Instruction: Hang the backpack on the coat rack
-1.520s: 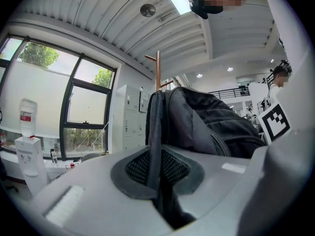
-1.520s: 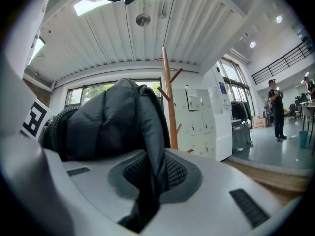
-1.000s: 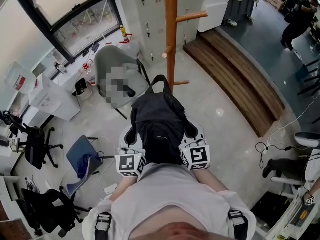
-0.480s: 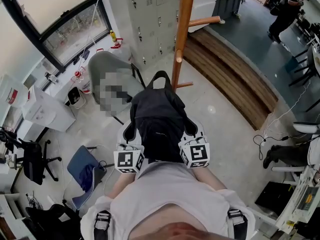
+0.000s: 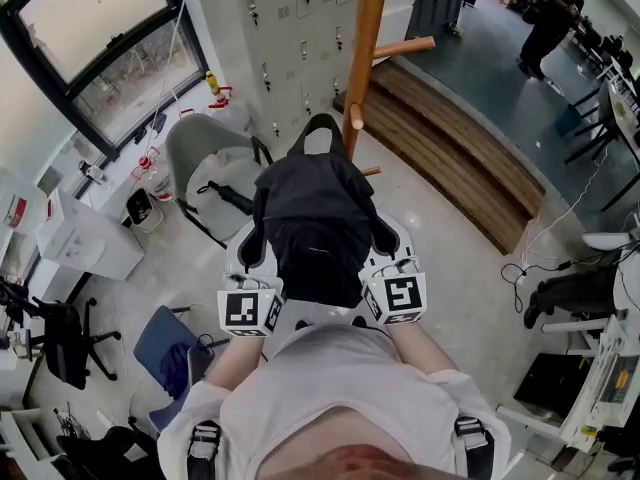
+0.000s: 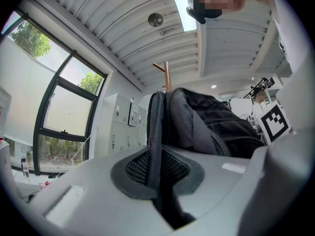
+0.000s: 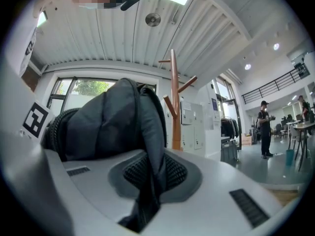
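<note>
— Well, where is the backpack point(image 5: 318, 223) to be found?
— It is held off the floor point(image 5: 450, 268), in front of the person's chest and between the two grippers. Its top loop point(image 5: 322, 134) is turned toward the wooden coat rack point(image 5: 366, 38) and is seen just beside a short peg point(image 5: 355, 118). It is not yet hooked on.
— How are the arms posed?
— Both forearms are stretched forward side by side, and the grippers are pointed roughly level, one at each flank of the bag.
— And the jaws?
— On the left gripper point(image 5: 251, 258) they are clenched on a shoulder strap point(image 6: 154, 132). On the right gripper point(image 5: 386, 246) they are clenched on the other strap point(image 7: 156, 132).
</note>
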The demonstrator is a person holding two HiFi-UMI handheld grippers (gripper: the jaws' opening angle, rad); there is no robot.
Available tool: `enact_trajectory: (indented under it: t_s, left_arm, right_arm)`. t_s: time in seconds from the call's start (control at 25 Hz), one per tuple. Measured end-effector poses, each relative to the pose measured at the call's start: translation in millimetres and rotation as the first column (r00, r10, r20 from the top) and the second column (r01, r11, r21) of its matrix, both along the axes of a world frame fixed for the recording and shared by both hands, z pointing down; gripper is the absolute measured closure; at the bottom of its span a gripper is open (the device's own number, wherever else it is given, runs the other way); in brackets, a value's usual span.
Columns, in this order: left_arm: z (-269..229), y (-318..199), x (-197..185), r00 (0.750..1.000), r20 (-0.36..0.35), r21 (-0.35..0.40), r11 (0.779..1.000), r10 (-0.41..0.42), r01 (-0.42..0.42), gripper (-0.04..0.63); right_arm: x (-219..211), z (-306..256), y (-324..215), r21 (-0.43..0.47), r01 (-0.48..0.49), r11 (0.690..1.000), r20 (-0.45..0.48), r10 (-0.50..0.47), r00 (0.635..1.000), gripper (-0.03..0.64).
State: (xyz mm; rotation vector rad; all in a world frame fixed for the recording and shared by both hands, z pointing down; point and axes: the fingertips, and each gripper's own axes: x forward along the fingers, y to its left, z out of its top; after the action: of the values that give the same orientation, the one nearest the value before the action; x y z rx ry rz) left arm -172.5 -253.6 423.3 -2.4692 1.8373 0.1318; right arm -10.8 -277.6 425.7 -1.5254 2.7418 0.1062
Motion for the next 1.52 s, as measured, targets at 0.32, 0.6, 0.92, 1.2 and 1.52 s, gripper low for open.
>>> enact_trajectory:
  t_s: [0.32, 0.6, 0.92, 1.2, 1.52]
  left_arm:
    - [-25, -13, 22, 0.999, 0.003, 0.043, 0.998, 0.05, -0.05, 0.56]
    - [-13, -23, 42, 0.997, 0.006, 0.008, 0.997, 0.079, -0.079, 0.56]
    - [9, -35, 46, 0.997, 0.012, -0.052, 0.996, 0.075, -0.074, 0.56]
    - [28, -47, 47, 0.997, 0.011, -0.105, 0.992, 0.078, -0.076, 0.56]
    - [50, -61, 48, 0.997, 0.016, -0.159, 0.984, 0.081, -0.078, 0.56]
  right_arm:
    - [24, -25, -8, 0.044, -0.043, 0.998, 0.015, 0.043, 0.999, 0.583]
    - [44, -12, -15, 0.011, -0.07, 0.997, 0.013, 0.07, 0.997, 0.583]
    - [48, 12, -27, -0.051, -0.066, 0.997, 0.012, 0.066, 0.998, 0.583]
    - [49, 31, -40, -0.102, -0.066, 0.993, -0.003, 0.067, 0.998, 0.583]
    - [49, 53, -53, -0.154, -0.068, 0.986, -0.025, 0.065, 0.998, 0.583]
